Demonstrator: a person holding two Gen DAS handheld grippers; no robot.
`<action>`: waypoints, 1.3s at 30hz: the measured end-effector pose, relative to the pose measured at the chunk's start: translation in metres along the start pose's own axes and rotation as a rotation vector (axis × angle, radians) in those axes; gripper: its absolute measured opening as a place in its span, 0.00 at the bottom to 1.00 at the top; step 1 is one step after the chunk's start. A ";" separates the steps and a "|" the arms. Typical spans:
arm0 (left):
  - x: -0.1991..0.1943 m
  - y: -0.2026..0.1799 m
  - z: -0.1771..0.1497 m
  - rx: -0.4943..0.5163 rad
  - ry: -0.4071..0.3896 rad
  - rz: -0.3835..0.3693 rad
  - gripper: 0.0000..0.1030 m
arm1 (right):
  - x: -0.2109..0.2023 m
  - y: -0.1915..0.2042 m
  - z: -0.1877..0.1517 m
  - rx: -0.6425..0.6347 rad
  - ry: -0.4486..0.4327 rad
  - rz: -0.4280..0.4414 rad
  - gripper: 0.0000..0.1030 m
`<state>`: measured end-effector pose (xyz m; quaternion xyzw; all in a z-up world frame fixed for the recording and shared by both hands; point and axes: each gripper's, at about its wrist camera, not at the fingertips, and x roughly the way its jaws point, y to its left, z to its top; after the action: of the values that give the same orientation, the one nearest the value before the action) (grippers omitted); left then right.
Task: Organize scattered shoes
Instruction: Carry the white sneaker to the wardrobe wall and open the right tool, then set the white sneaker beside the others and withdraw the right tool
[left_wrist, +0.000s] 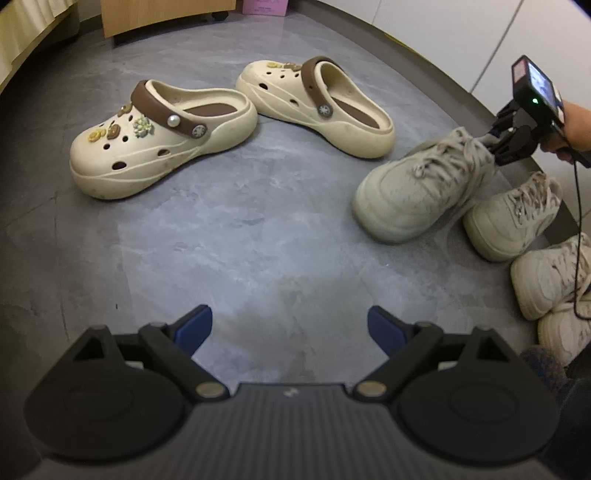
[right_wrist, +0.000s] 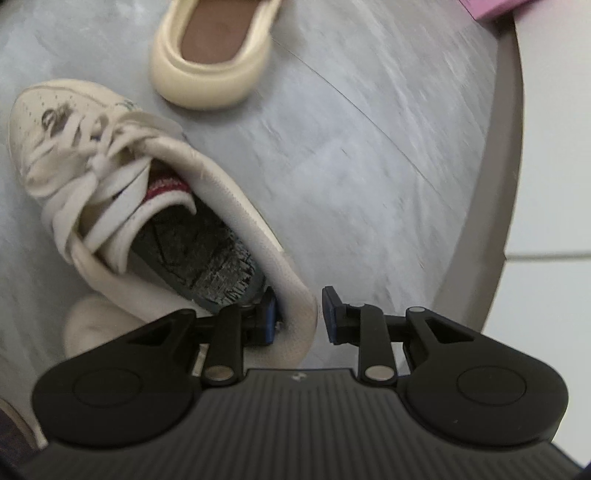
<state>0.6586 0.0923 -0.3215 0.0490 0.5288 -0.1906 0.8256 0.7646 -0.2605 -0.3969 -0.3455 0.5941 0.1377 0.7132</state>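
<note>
- The sneaker (left_wrist: 417, 188) I'm working on sits at about three o'clock in my left view. Its toe is on the floor (left_wrist: 258, 240) and its heel is raised, tipping over the toe of the second sneaker (left_wrist: 513, 218) just beside it.
- My right claw (right_wrist: 300, 314) is clamped on that sneaker's heel collar, one pad (right_wrist: 269, 314) inside the shoe and the other outside. A thin sliver shows at the outer pad, but the raised heel tells me the grip is holding. I took the collar because it is the one thin, stiff edge my narrow jaws can span.
- I judge I am bringing this shoe in to stand parallel with its mate, toes the same way.
- At four to five o'clock another pale pair (left_wrist: 546, 280) is lined up along the skirting (left_wrist: 461, 92), so the row is forming against the wall.
- My left claw (left_wrist: 290, 325) hangs at six o'clock, jaws spread wide and holding nothing, clear of the work.
- The near clog (left_wrist: 155, 147) at ten o'clock and the far clog (left_wrist: 317, 107) at twelve point different ways, apart from each other, not yet tidied. I reckon they come next.
</note>
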 end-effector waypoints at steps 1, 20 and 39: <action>0.000 0.000 0.000 0.002 -0.001 -0.001 0.91 | 0.002 -0.002 -0.003 0.001 0.009 -0.003 0.27; 0.002 -0.002 -0.001 0.005 0.007 -0.017 0.91 | -0.016 -0.055 -0.064 0.216 -0.003 -0.108 0.51; -0.014 -0.005 0.002 0.013 -0.116 -0.017 0.91 | -0.002 -0.058 -0.090 0.969 -0.202 0.568 0.74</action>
<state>0.6538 0.0908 -0.3077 0.0386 0.4790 -0.2036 0.8530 0.7318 -0.3613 -0.3807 0.2092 0.5878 0.0680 0.7785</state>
